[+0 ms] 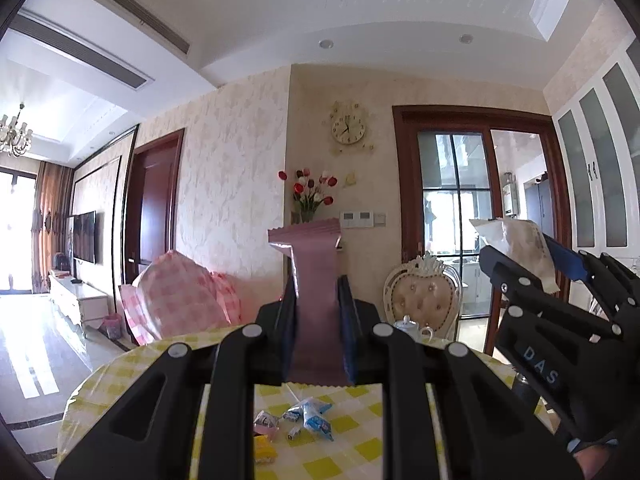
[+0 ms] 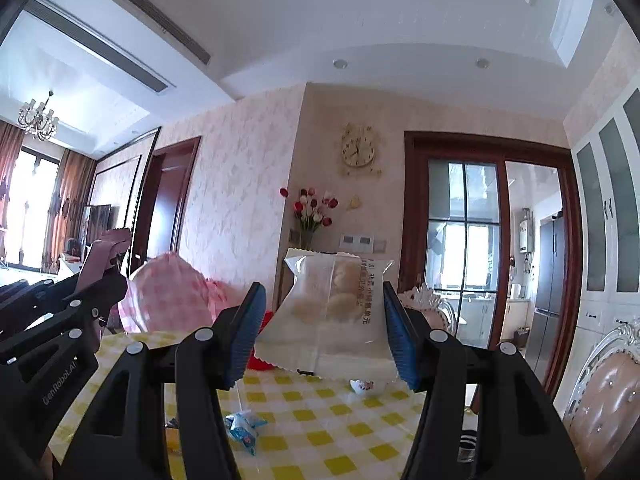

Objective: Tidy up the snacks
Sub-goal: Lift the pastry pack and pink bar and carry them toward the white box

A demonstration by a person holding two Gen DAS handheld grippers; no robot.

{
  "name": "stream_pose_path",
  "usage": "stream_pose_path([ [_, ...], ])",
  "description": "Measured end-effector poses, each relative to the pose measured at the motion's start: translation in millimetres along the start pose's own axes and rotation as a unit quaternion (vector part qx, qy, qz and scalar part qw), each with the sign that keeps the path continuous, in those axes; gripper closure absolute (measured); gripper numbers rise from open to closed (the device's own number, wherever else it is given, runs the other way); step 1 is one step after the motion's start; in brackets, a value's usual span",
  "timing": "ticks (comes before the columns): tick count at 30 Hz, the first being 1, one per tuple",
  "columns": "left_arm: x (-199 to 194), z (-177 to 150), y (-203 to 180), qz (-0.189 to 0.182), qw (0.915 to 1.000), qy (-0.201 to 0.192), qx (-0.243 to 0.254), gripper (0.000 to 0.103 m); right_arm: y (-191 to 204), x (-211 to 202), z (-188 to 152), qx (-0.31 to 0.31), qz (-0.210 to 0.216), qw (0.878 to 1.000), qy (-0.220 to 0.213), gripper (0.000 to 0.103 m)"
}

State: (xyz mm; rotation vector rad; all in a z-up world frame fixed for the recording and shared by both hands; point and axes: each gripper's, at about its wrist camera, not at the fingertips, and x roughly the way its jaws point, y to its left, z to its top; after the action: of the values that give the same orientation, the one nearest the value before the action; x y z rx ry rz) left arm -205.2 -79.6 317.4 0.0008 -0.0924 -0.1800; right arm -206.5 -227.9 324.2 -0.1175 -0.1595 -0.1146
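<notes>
- The left tool [image 1: 318,312] is clamped tight on a slim pink packet [image 1: 314,280], which stands upright between its pads, well above the table [image 1: 348,452]. The grip sits low on the packet, so the tall free end could bend or swing if the hand turns quickly.
- The right tool [image 2: 322,334] grips a white translucent pastry pack [image 2: 334,312] by its side edges, also held clear of the table. The film looks slick and puffy, so I judge it may slide out or the pastry inside get crushed under a harder squeeze.
- The two tools ride just beside each other, and a sideways drift could knock the packets together.
- Below lie loose blue-and-white candies [image 1: 314,418], a small pink wrapper [image 1: 266,420] and a yellow one [image 1: 264,450], all still unsorted; a dropped packet would scatter them.
- Farther back a teapot [image 1: 408,326] stands near the table's edge, exposed to a careless sweep.
</notes>
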Motion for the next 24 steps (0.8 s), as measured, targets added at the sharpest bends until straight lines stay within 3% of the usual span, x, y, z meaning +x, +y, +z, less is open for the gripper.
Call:
stream_pose_path([
  [13, -53, 35, 5, 0.009, 0.9989, -0.046, 0.006, 0.084, 8, -46, 45, -0.006, 0.003, 0.999, -0.047, 0.046],
  [24, -102, 55, 39, 0.046, 0.9955, -0.083, 0.002, 0.084, 48, -76, 76, -0.021, 0.043, 0.995, -0.083, 0.046],
])
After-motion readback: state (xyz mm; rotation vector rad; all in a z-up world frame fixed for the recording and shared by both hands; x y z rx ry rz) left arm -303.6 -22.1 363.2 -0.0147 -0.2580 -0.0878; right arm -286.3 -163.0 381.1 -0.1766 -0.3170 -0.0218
